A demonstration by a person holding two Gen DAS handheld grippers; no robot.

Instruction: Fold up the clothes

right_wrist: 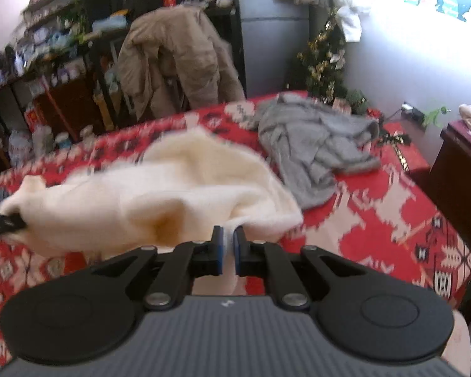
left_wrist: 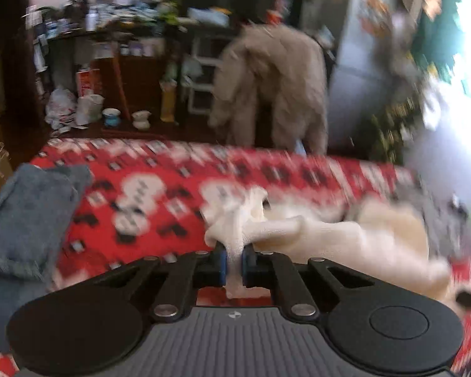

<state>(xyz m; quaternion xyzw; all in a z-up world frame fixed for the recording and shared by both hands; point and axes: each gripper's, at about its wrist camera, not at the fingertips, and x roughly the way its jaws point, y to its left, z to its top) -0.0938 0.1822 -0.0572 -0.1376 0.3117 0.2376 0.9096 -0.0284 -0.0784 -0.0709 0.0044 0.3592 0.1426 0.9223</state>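
— What's around you in the left view?

— A blue towel (left_wrist: pixel 31 213) lies at your left on the red blanket (left_wrist: pixel 160 194); a tan coat (left_wrist: pixel 273 84) hangs beyond the bed. Your left claw (left_wrist: pixel 234 259) is clamped on a bunched edge of the cream garment (left_wrist: pixel 329 235), which trails off to the right.

— And the right view?

— Only here you see a crumpled grey garment (right_wrist: pixel 311 150) just behind the cream one (right_wrist: pixel 172 188). Your right claw (right_wrist: pixel 227 248) pinches its near edge, jaws narrow.
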